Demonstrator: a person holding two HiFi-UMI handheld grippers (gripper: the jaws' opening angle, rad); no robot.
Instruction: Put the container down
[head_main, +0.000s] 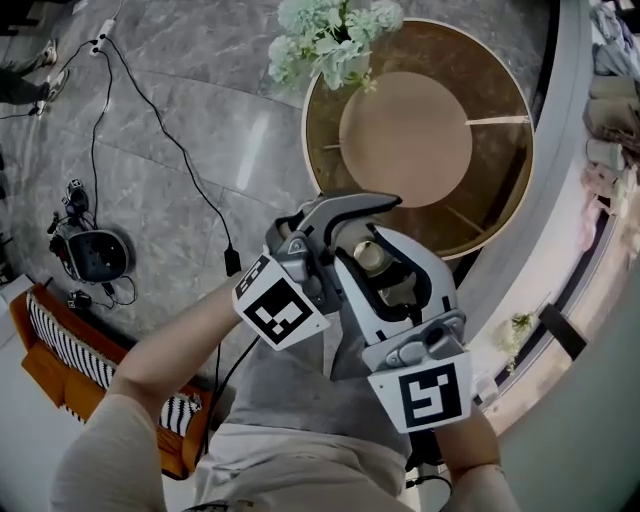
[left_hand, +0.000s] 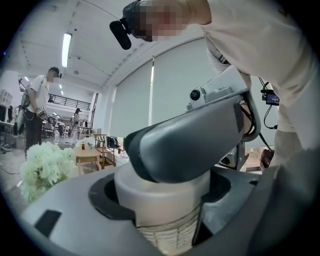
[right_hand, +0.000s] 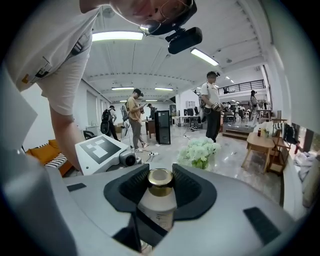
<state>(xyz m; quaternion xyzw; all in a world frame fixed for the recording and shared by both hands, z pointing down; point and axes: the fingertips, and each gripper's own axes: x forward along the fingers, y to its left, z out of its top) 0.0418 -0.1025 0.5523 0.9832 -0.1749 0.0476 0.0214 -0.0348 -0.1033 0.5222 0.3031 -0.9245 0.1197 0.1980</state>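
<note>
A white container with a gold cap (head_main: 372, 257) hangs in the air in front of my body, held by both grippers. My right gripper (head_main: 402, 270) is shut on it, with the ribbed pads on either side of the cap (right_hand: 160, 181) and the white body (right_hand: 158, 205) below them. My left gripper (head_main: 362, 222) comes in from the left and is shut on the white body (left_hand: 165, 192). In the left gripper view a grey jaw of the right gripper (left_hand: 195, 145) lies across the container's top and hides the cap.
A round gold-rimmed table (head_main: 505, 200) stands just beyond the grippers, with a bunch of pale flowers (head_main: 328, 40) at its far left edge. Cables (head_main: 150, 120) and a device (head_main: 92, 252) lie on the marble floor at left. An orange sofa (head_main: 50, 365) is at lower left. People stand in the background (right_hand: 212, 105).
</note>
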